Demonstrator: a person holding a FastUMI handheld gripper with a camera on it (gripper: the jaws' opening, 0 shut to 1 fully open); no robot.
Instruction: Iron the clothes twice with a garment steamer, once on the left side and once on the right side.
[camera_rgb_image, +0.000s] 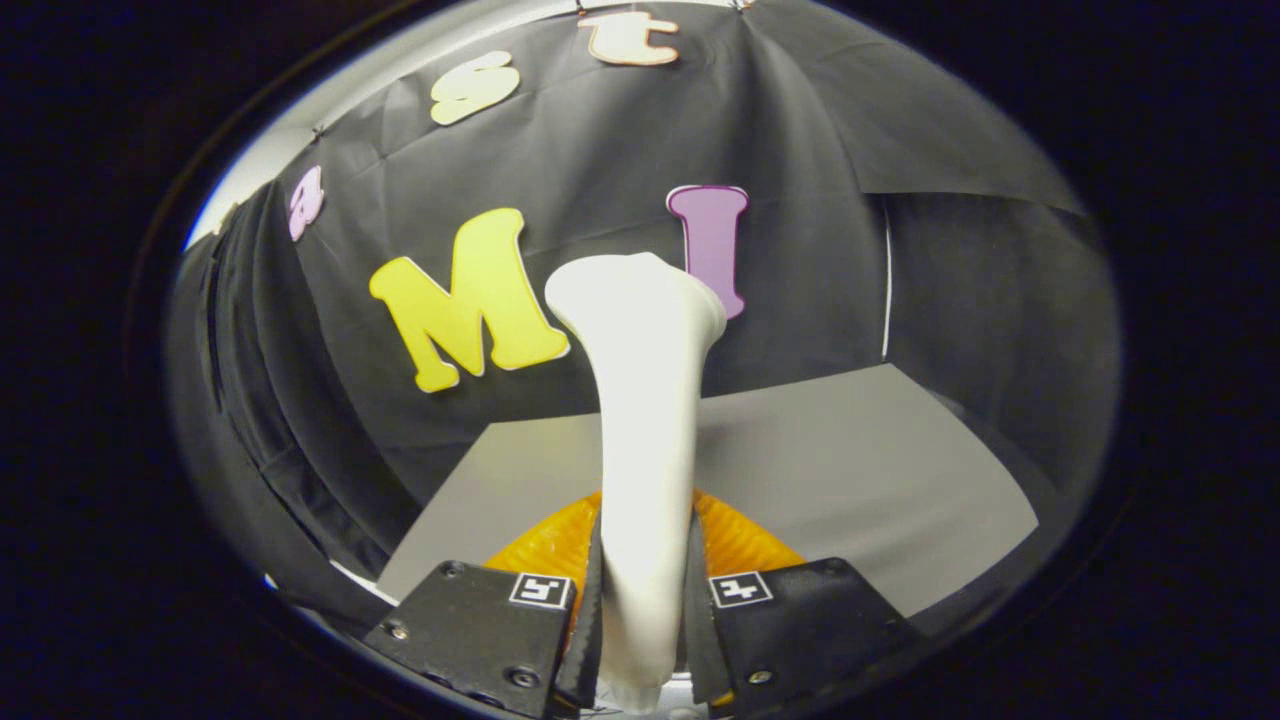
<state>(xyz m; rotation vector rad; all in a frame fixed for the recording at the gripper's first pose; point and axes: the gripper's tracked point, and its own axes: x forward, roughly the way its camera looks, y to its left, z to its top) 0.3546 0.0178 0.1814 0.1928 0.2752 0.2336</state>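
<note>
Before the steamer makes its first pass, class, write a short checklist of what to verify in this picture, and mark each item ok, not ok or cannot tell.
1. Gripper shut on the white steamer, both fingers pressing its handle: ok.
2. Steamer standing upright between the fingers, head up: ok.
3. Clothes within sight ahead of the steamer head: not ok.
4. Orange object behind the fingers is out of the way: cannot tell.
5. Steam coming out: cannot tell.
</note>
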